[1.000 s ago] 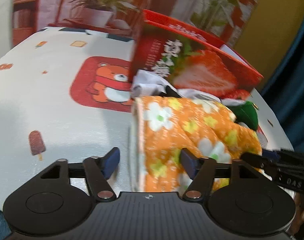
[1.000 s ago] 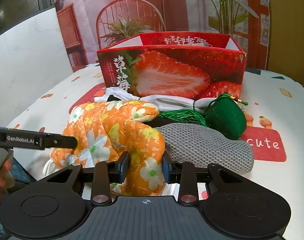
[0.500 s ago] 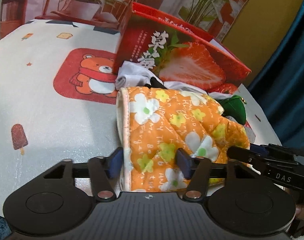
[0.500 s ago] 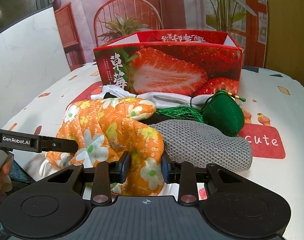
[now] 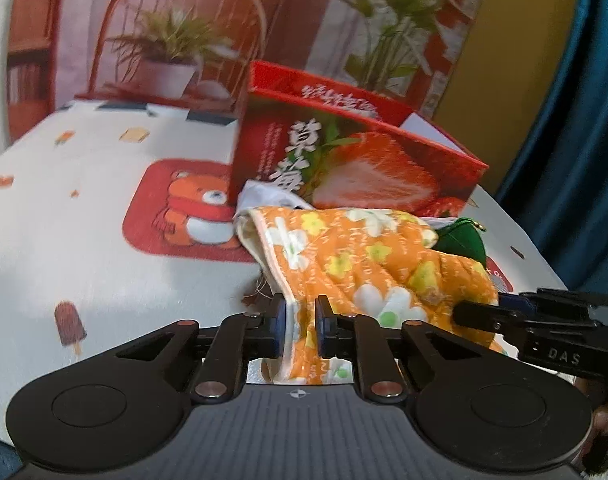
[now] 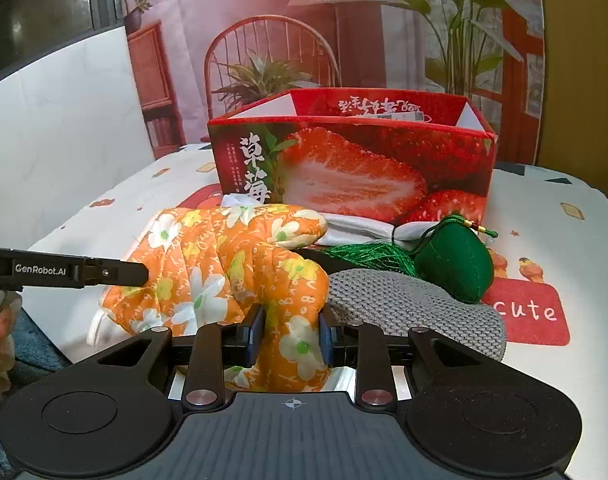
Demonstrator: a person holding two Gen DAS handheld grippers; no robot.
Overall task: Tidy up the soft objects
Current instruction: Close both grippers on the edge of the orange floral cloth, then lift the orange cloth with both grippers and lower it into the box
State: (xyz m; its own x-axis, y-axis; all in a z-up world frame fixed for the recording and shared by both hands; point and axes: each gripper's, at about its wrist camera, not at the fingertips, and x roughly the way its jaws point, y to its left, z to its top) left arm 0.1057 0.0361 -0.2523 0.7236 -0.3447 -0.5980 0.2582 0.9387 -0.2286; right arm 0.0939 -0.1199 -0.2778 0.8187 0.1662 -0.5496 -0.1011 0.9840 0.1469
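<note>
An orange flowered oven mitt (image 5: 376, 264) (image 6: 224, 268) is held at both ends, lifted a little off the table. My left gripper (image 5: 298, 326) is shut on its cuff edge. My right gripper (image 6: 290, 334) is shut on its finger end. A grey knitted cloth (image 6: 408, 312), a green stuffed pouch with tassel (image 6: 456, 262) (image 5: 462, 240) and a white cloth (image 6: 364, 232) lie behind the mitt. The open red strawberry box (image 6: 352, 168) (image 5: 344, 160) stands behind them.
The table (image 5: 64, 240) has a white printed cover with a bear patch (image 5: 188, 212) and a red "cute" patch (image 6: 528, 312). A white wall panel (image 6: 56, 140) stands at the left. A blue curtain (image 5: 584, 120) hangs at the right.
My left gripper has closed from open onto the mitt's cuff edge. The mitt has risen and stretched between both grippers. My right gripper has kept its hold.
</note>
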